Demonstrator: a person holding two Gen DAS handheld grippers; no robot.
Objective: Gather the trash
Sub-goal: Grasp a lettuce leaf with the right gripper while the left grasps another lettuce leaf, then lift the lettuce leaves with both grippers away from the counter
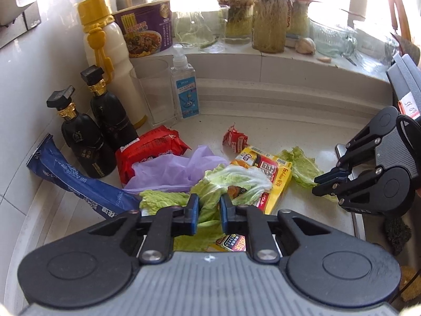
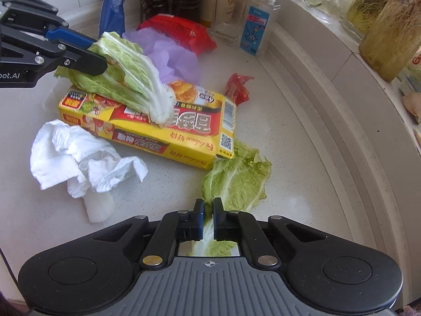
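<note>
My left gripper (image 1: pixel 208 208) is shut on a big cabbage leaf (image 1: pixel 231 181), which lies over a yellow food box (image 1: pixel 273 181); the right wrist view shows the left gripper (image 2: pixel 97 55) pinching that leaf (image 2: pixel 134 79) above the box (image 2: pixel 158 129). My right gripper (image 2: pixel 208 217) is shut on a smaller cabbage leaf (image 2: pixel 236 181) lying on the counter beside the box; it also shows in the left wrist view (image 1: pixel 319 184) at the right. A crumpled white tissue (image 2: pixel 79 158), a purple plastic bag (image 1: pixel 173 168), a red wrapper (image 1: pixel 235 139) and a red snack pack (image 1: pixel 150 147) lie around.
Two black bottles (image 1: pixel 89 142), a white bottle with a yellow cap (image 1: pixel 110 52), a clear glass (image 1: pixel 158 92), a sanitizer pump bottle (image 1: pixel 184 89) and a blue packet (image 1: pixel 76 181) stand at the back left. Jars with garlic (image 1: pixel 268 26) line the raised sill. A sink edge (image 1: pixel 357 221) is at the right.
</note>
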